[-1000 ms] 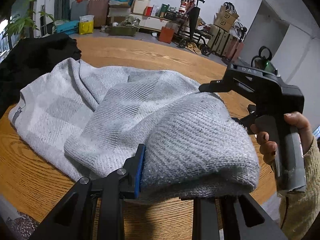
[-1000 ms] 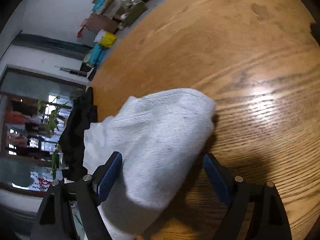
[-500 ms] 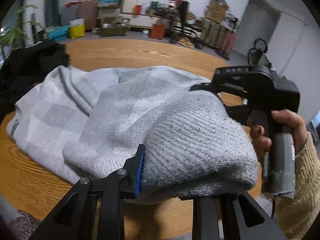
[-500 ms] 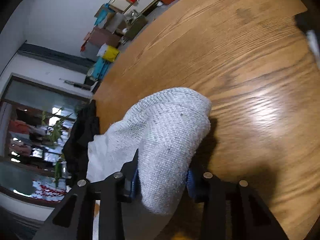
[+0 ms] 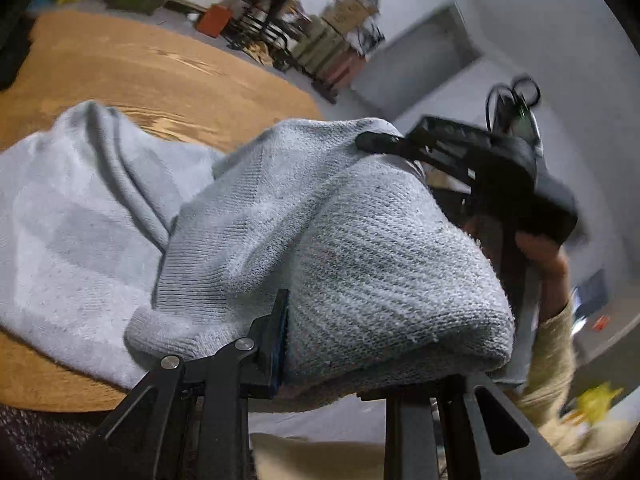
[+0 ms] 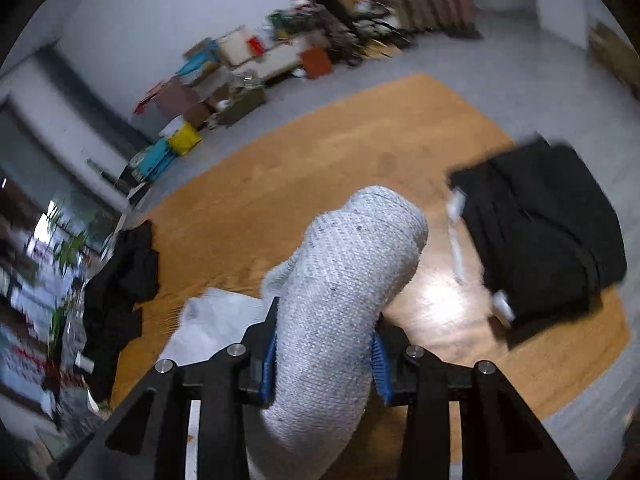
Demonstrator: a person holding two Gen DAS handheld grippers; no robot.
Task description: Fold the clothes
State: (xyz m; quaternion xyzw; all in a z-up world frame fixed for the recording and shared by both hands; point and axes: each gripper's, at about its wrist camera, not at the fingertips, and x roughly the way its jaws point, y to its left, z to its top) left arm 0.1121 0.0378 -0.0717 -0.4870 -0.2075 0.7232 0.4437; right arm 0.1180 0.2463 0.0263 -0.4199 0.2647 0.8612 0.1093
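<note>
The left claw (image 5: 348, 344) was clamped on a thick fold of the grey knit sweater (image 5: 248, 240). Its blue-lined left pad (image 5: 282, 340) pressed into the knit, while the opposite pad was hidden under the bunched fabric. The held part was raised above the wooden tabletop (image 5: 132, 68); the rest of the garment trailed down to the left and lay spread on the wood.

The right claw (image 6: 324, 354) gripped another rolled portion of the same sweater — both blue pads (image 6: 269, 356) were seated against the knit, one on each side. The roll stood up between the fingers and curved forward over the tabletop, clear of the surface. In the left wrist view, the right claw's black body appeared at the far edge of the lifted fabric, held by a hand (image 5: 540, 252) in a cream knit sleeve (image 5: 554, 344).

On the tabletop, a folded black garment (image 6: 544, 236) lay to the right with a white tag at its near edge. A crumpled black garment (image 6: 124, 272) lay at the left edge — well apart from the folded one. Boxes and bags (image 6: 224, 76) stood along the far wall; that background was blurred.
</note>
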